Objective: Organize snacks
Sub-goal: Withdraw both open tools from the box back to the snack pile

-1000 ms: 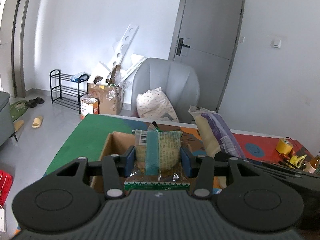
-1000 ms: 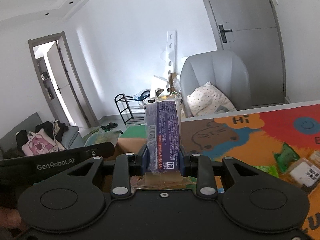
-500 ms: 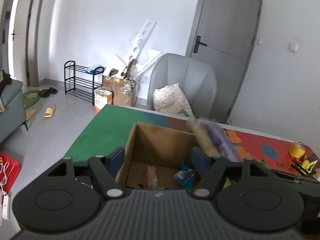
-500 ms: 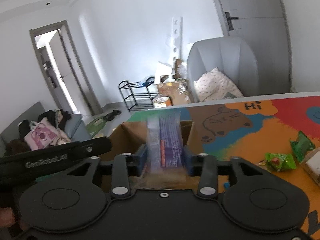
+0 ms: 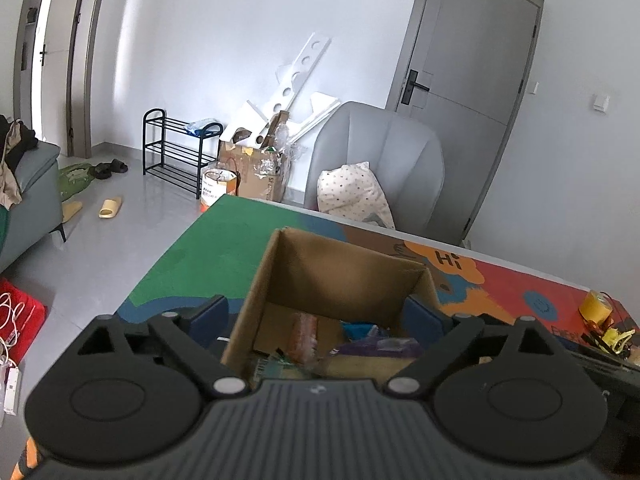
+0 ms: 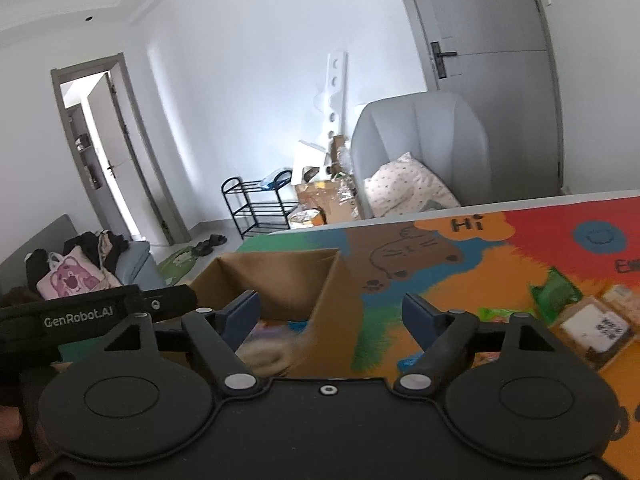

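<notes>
White walls point(image 5: 224, 40) and a grey tiled floor point(image 5: 120, 248) are lit by soft daylight. A grey door point(image 5: 476, 92) w/ dark handle is set in the far wall; a 2nd doorway point(image 6: 100, 152) is seen open at left. A grey armchair point(image 5: 384, 160) w/ spotted cushion point(image 5: 356, 196) is placed behind the surface point(image 5: 208, 248), which is covered by a colourful mat. A black shoe rack point(image 5: 176, 152), cardboard boxes point(image 5: 256, 172), white boards point(image 5: 296, 76), slippers point(image 5: 110, 207) and a grey sofa point(image 5: 32, 196) are seen.
</notes>
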### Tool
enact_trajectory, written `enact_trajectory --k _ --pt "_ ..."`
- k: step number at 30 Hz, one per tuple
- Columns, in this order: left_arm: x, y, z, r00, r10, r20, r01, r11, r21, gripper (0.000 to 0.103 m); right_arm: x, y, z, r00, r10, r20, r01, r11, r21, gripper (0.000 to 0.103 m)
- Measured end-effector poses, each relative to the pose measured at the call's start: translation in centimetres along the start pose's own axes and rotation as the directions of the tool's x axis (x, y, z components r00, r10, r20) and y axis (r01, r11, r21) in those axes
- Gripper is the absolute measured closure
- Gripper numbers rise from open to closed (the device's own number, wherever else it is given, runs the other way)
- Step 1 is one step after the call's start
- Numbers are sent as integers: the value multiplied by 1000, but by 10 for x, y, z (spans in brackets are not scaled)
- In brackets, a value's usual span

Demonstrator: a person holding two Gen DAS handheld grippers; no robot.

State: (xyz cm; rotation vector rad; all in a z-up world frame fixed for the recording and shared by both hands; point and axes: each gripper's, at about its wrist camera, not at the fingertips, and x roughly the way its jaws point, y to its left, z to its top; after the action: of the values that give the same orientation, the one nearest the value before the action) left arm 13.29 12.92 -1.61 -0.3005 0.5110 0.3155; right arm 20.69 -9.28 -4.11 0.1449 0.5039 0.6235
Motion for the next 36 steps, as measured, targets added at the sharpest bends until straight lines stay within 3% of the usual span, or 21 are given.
enact_trajectory --k 6,10,18,27,36 --pt "-6 -11 -2 1000 -3 1 3 1000 5 7 -12 -20 -1 1000 -27 4 26 999 21 24" --pt "-12 -27 -6 1000 -14 15 14 1000 12 0 -22 -33 -3 999 -46 15 45 998 32 21" --pt "-14 -52 -13 999 -48 4 48 998 42 0 -36 -62 -7 996 -95 3 94 994 59 20" --pt "-9 -83 -21 993 -114 -24 115 991 68 0 -58 -93 -9 987 -160 7 159 984 79 6" --pt "-2 -118 -32 988 -149 -47 153 983 98 0 -73 -124 -14 977 -213 -1 212 973 96 6"
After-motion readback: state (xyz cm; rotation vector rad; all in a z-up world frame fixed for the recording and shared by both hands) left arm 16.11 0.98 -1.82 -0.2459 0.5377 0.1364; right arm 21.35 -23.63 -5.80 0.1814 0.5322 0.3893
